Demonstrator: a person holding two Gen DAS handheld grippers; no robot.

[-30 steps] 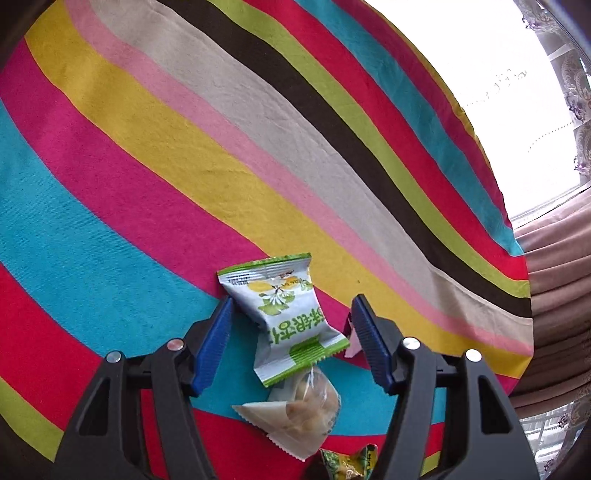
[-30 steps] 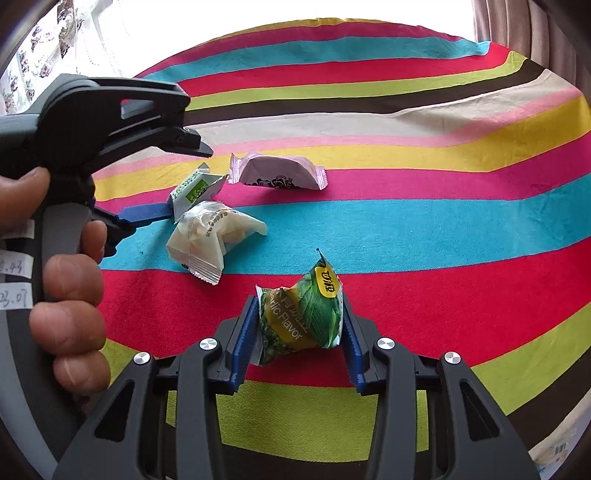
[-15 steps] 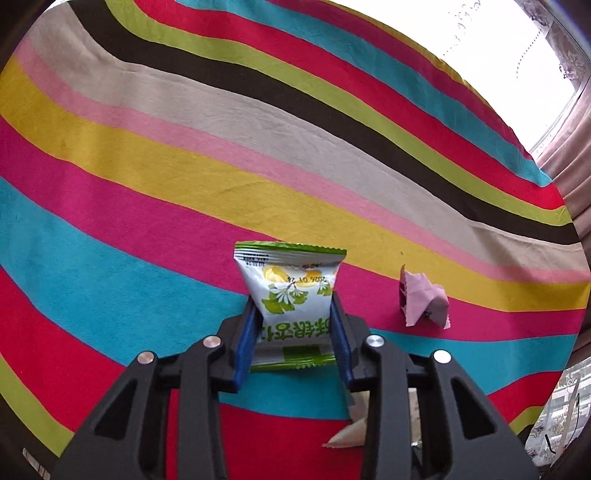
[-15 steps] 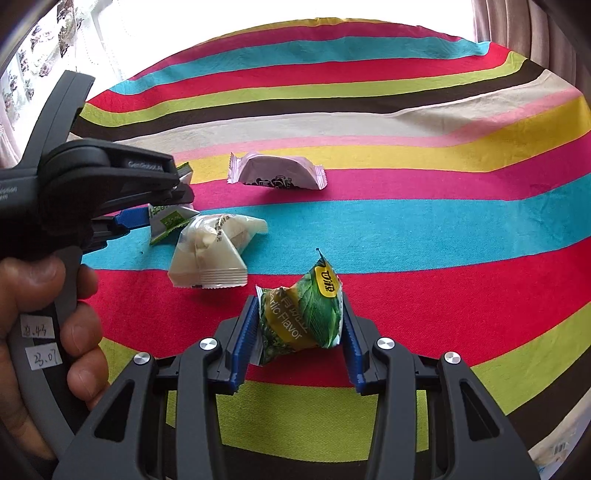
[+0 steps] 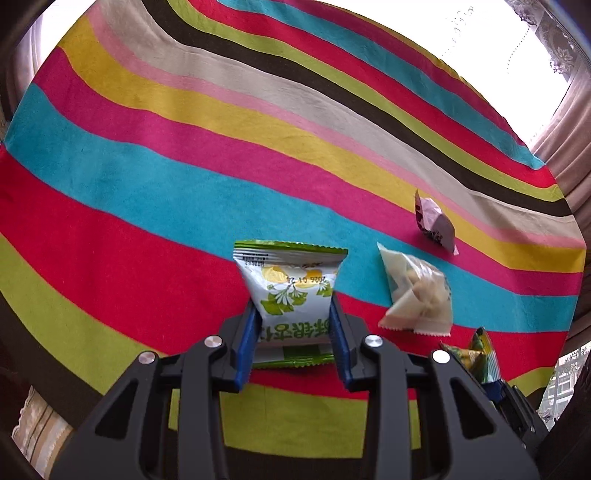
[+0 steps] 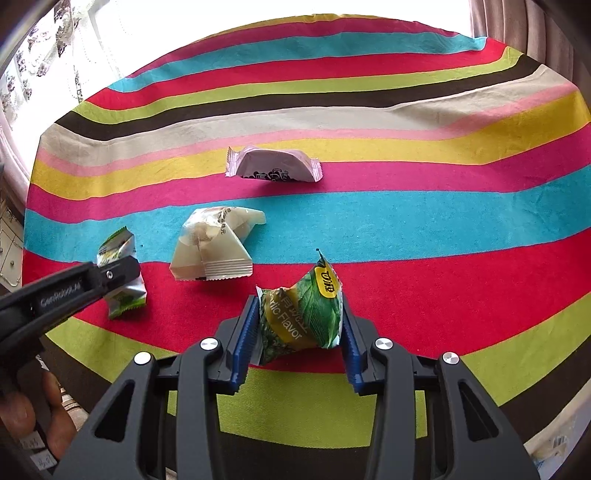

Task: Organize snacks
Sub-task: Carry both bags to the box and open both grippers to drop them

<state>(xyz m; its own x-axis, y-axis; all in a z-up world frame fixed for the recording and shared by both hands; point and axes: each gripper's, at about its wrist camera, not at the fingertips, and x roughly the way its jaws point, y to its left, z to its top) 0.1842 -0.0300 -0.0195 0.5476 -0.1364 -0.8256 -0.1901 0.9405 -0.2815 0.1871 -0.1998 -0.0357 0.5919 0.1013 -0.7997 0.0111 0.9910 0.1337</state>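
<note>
A table draped in a striped cloth (image 6: 369, 229) of red, turquoise, pink, yellow, lime, brown and cream fills both fisheye views.

The left hand-held gripper (image 5: 293, 332) has its blue pads clamped on the sides of a white and green snack packet (image 5: 291, 291) printed with yellow fruit and leaves. The packet stands upright between the pads over the red stripe. The jaws have just been closing, with this packet between them. In the right wrist view the same gripper (image 6: 110, 273) reaches in from the left edge, and a person's fingers (image 6: 22, 417) show below it.

The right hand-held gripper (image 6: 297, 332) pinches a crumpled dark green and yellow packet (image 6: 303, 317) with "Garlic Flavor" printed on it, also over the red stripe.

A pale, see-through pouch of cream-coloured snacks (image 6: 214, 243) lies flat on the cloth, across the turquoise and red stripes. It lies between the two held packets and a little beyond them, touching neither.

A pale pink wrapped bar (image 6: 273, 168) lies beyond the pouch, on the pink and yellow stripes, apart from it.

Curtains (image 6: 517, 26) hang behind the far right of the table.
</note>
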